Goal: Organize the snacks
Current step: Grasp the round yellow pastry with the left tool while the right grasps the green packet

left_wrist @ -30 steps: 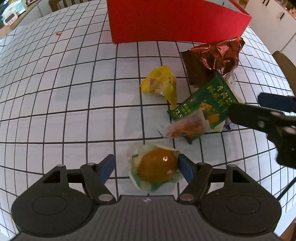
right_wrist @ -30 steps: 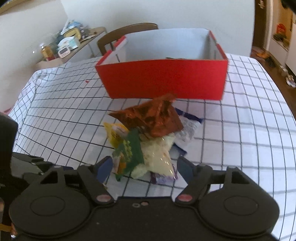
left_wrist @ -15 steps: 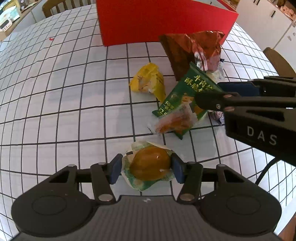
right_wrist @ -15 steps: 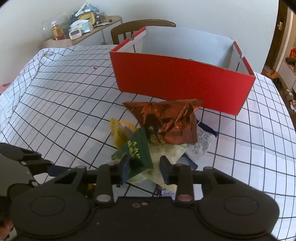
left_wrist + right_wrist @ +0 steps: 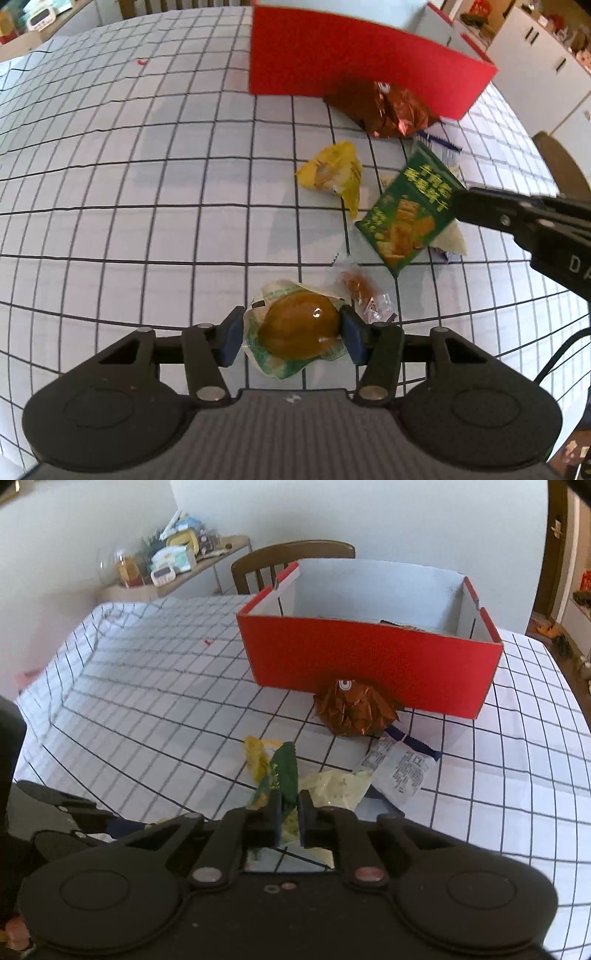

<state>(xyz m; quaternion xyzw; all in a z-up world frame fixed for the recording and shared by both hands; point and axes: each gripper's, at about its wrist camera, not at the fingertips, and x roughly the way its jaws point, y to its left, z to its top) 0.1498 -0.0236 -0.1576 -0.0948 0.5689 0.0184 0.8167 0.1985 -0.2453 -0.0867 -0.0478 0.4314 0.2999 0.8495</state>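
My left gripper (image 5: 290,336) is shut on a round brown snack in a clear green-and-white wrapper (image 5: 297,330), held above the checked tablecloth. My right gripper (image 5: 288,810) is shut on the edge of a green snack packet (image 5: 285,771), lifted off the pile; the packet also shows in the left wrist view (image 5: 408,214). An open red box (image 5: 369,661) stands at the back of the table. A crumpled brown foil bag (image 5: 354,710) lies against the box's front. A yellow packet (image 5: 334,173) and a small clear orange packet (image 5: 360,288) lie on the cloth.
A white-and-blue packet (image 5: 400,768) and a pale packet (image 5: 334,784) lie under the green one. A wooden chair (image 5: 291,563) stands behind the box. A cluttered side shelf (image 5: 170,565) is at the far left. The tablecloth (image 5: 129,184) covers the table.
My right gripper has shut on the green packet and lifted it. My left gripper has shut on the brown snack and risen with it. The pile has spread apart.
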